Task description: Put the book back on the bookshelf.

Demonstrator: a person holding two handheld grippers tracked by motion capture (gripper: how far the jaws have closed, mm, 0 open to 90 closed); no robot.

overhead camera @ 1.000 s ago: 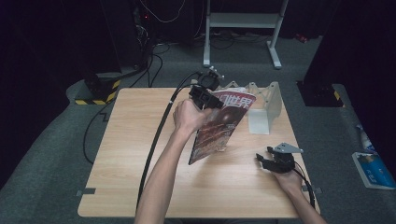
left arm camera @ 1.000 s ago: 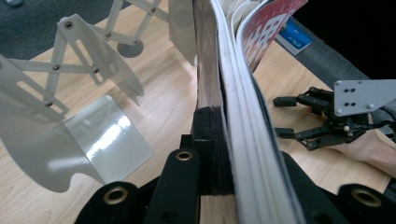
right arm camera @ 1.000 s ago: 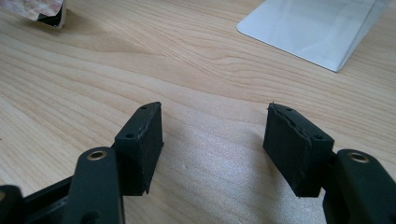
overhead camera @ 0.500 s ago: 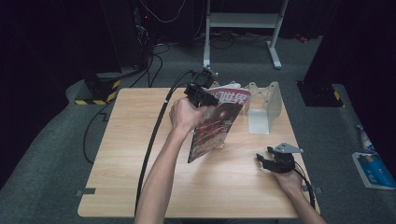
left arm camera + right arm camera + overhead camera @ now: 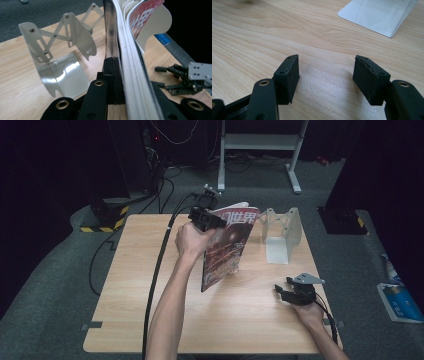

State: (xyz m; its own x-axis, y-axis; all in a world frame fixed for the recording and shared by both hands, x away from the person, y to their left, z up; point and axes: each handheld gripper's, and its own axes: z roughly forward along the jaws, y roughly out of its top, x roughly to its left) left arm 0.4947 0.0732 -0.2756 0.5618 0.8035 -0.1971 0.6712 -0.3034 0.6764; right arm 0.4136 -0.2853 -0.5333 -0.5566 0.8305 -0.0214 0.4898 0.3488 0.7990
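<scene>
A red-covered magazine (image 5: 227,247) hangs upright above the middle of the wooden table (image 5: 125,280). My left gripper (image 5: 212,220) is shut on its top edge. In the left gripper view the magazine's page edges (image 5: 130,50) run up between the jaws of my left gripper (image 5: 122,72). My right gripper (image 5: 282,292) rests low near the table's front right, jaws open, and also appears in the left gripper view (image 5: 160,77). In the right gripper view nothing lies between the pads of my right gripper (image 5: 327,75), just bare wood.
A grey metal expanding bookend (image 5: 280,235) stands at the back right of the table, close to the magazine; its scissor arms (image 5: 62,42) and base plate (image 5: 382,12) show in the gripper views. A black cable (image 5: 160,255) trails over the table's left half. A blue-white packet (image 5: 400,300) lies on the floor.
My left gripper has carried the magazine a little to the left, away from the bookend. The right gripper has stayed where it was.
</scene>
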